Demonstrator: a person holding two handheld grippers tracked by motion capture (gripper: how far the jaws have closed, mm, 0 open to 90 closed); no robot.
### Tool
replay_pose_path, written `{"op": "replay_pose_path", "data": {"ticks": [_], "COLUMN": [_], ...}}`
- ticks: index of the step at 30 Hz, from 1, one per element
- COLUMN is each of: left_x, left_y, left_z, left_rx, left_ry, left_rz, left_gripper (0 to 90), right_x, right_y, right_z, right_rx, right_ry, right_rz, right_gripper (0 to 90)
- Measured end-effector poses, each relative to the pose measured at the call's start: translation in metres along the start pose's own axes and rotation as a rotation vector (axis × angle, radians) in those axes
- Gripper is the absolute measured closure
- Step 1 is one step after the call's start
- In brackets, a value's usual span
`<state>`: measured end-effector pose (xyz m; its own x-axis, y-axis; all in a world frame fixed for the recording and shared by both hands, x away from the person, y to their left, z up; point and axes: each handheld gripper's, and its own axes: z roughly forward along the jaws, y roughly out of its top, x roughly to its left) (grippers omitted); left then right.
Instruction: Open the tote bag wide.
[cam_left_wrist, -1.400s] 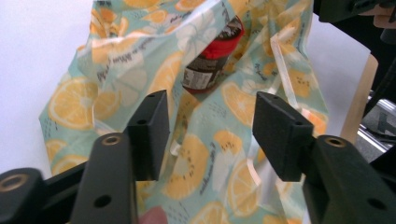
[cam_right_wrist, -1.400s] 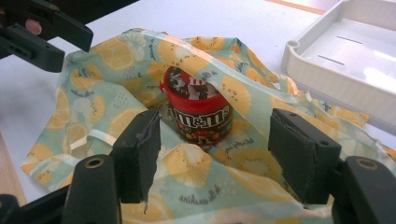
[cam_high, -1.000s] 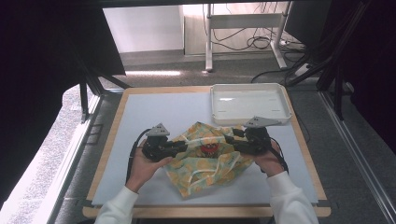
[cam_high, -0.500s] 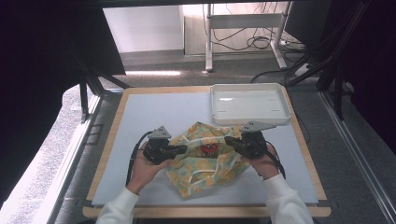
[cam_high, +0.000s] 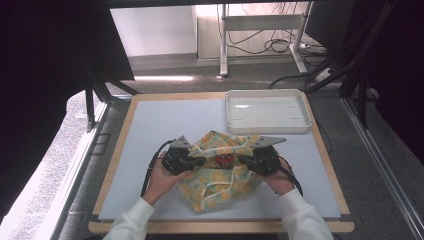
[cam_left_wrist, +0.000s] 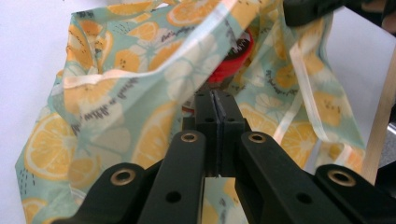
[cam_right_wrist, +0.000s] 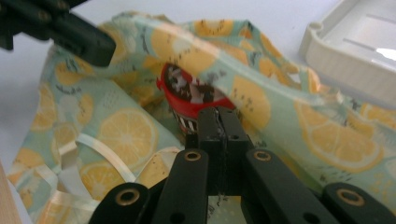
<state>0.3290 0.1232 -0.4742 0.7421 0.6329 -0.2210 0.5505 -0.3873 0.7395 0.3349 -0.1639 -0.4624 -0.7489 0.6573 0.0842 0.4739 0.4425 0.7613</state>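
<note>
A cloth drawstring bag (cam_high: 220, 184) printed with orange slices lies on the white table mat. Inside its open mouth sits a red-lidded container (cam_high: 223, 160). My left gripper (cam_high: 200, 161) holds the mouth's left edge and my right gripper (cam_high: 244, 160) its right edge, and they face each other. In the left gripper view the jaws (cam_left_wrist: 215, 100) are pressed together on the bag's fabric (cam_left_wrist: 116, 93), with the red container (cam_left_wrist: 233, 60) just beyond. In the right gripper view the jaws (cam_right_wrist: 218, 117) are pressed together at the fabric (cam_right_wrist: 116, 130) below the red container (cam_right_wrist: 187, 93).
A white plastic tray (cam_high: 265, 127) stands at the back right of the mat, close behind the bag, and its rim (cam_right_wrist: 345, 56) appears in the right gripper view. The mat's wooden border (cam_high: 117, 150) frames the table. Bare mat lies to the left of the bag.
Both grippers have drawn a little closer together and toward the person, keeping hold of the bag's mouth. The red container stays in the opening.
</note>
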Motion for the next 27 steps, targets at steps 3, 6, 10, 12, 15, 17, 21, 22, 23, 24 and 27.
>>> {"op": "replay_pose_path", "data": {"ticks": [3, 6, 10, 12, 15, 17, 21, 22, 23, 24, 27], "left_x": [0.004, 0.006, 0.009, 0.009, 0.011, 0.014, 0.017, 0.019, 0.020, 0.022, 0.027], "left_y": [0.002, 0.004, 0.007, 0.009, 0.013, 0.014, 0.016, 0.017, 0.017, 0.017, 0.018], "left_z": [0.006, 0.011, 0.016, 0.018, 0.020, 0.023, 0.032, 0.035, 0.036, 0.038, 0.041], "left_rx": [0.009, 0.014, 0.011, 0.017, 0.017, 0.016, 0.023, 0.032, 0.036, 0.035, 0.037], "left_ry": [0.002, 0.012, 0.020, 0.027, 0.025, 0.020, 0.016, 0.020, 0.021, 0.023, 0.024], "left_rz": [-0.006, -0.012, -0.022, -0.014, -0.017, -0.028, -0.039, -0.031, -0.038, -0.041, -0.054], "left_gripper": [90.0, 90.0, 90.0, 90.0, 90.0, 90.0, 90.0, 90.0, 90.0, 90.0, 90.0], "right_x": [0.001, 0.001, -0.003, -0.004, -0.006, -0.008, -0.010, -0.010, -0.011, -0.011, -0.012], "right_y": [-0.002, -0.005, -0.009, -0.011, -0.015, -0.016, -0.019, -0.020, -0.021, -0.021, -0.023], "right_z": [0.006, 0.012, 0.017, 0.019, 0.023, 0.025, 0.027, 0.027, 0.027, 0.027, 0.027], "right_rx": [0.023, 0.044, 0.063, 0.075, 0.088, 0.094, 0.104, 0.106, 0.107, 0.110, 0.113], "right_ry": [0.003, -0.001, -0.005, -0.004, -0.007, -0.006, -0.007, -0.008, -0.008, -0.007, -0.008], "right_rz": [-0.004, -0.011, -0.001, -0.003, 0.001, 0.002, 0.008, 0.011, 0.009, 0.010, 0.013], "right_gripper": [88.8, 88.7, 88.7, 88.7, 88.7, 88.7, 88.7, 88.7, 88.7, 88.7, 88.7]}}
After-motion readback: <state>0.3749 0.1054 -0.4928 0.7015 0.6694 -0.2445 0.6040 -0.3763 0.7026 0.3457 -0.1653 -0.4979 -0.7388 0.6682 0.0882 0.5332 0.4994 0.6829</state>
